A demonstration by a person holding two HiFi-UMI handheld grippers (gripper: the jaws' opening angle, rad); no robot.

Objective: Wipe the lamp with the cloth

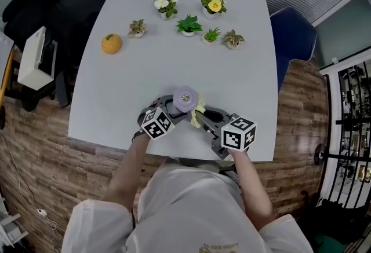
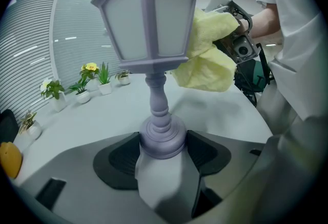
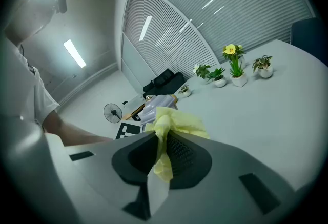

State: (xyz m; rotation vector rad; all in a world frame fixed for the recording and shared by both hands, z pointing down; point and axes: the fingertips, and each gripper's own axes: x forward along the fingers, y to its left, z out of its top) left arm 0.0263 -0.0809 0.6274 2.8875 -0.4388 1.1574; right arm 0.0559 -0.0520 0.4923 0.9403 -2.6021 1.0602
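left gripper (image 2: 162, 152) clamping lamp (image 2: 148, 18) base, right gripper (image 3: 163, 155) pinching cloth (image 3: 178, 122)

Bright even indoor light, head view sharp, shadows on table (image 1: 243, 78) faint, both gripper views fisheye w/ dark round vignette, edges bent, strip lights (image 3: 75, 54) glare in right gripper view, reflections streak blinds (image 2: 31, 54), lamp (image 2: 148, 18) in focus, cloth (image 2: 207, 54) shadow soft

no legible text; shirt print (image 1: 219, 248) too blurred.
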